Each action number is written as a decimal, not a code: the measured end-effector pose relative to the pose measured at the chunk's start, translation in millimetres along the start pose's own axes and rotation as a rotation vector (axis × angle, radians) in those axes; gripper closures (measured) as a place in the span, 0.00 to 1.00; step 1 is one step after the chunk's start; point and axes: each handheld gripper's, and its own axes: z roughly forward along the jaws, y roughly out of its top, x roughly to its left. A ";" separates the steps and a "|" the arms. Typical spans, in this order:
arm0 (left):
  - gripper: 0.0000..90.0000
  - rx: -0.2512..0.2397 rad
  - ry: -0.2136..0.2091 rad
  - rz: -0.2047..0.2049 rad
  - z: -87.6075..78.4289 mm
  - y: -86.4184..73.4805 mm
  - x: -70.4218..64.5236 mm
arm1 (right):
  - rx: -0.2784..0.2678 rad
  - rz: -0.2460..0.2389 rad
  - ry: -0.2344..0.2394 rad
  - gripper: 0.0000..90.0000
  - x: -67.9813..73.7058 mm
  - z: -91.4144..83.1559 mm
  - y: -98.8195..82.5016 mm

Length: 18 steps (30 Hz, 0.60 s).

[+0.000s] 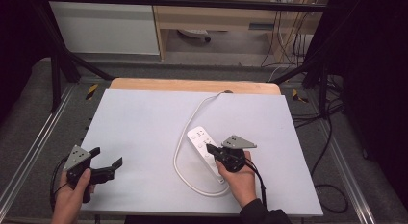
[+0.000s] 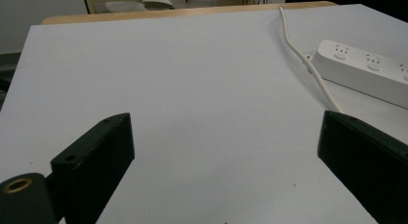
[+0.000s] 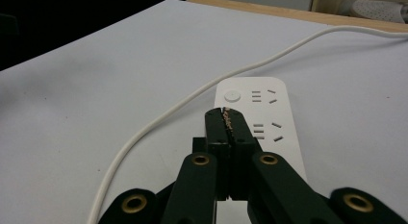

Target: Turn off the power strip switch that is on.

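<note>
A white power strip (image 1: pixel 199 140) lies at the middle of the white table top (image 1: pixel 144 123), and its white cable (image 1: pixel 180 152) loops round its left side and runs to the far edge. My right gripper (image 1: pixel 210 147) hovers over the strip, jaws shut with nothing between them. In the right gripper view the gripper's tips (image 3: pixel 225 113) sit just short of the strip's round button (image 3: pixel 232 95), over the strip (image 3: pixel 281 116). My left gripper (image 1: pixel 108 156) stands open near the front left corner. Its jaws (image 2: pixel 226 123) are spread wide over bare table, with the strip (image 2: pixel 365 70) off to the right.
A wooden edge (image 1: pixel 192 84) borders the table's far side. Metal rails (image 1: pixel 33 147) run along both sides over grey floor, with black cables (image 1: pixel 332 185) on the right. The cable (image 2: pixel 308 60) crosses the table ahead of the left gripper's right jaw.
</note>
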 end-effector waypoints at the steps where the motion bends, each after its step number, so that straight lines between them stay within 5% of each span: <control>1: 0.06 0.000 0.000 0.000 0.0 0.0 -0.1 | 0.005 0.000 -0.001 1.00 0.0 0.7 -1.0; 18: 0.06 -0.001 -0.003 0.002 0.1 0.2 -0.4 | 0.059 -0.006 -0.023 1.00 1.3 8.5 -10.9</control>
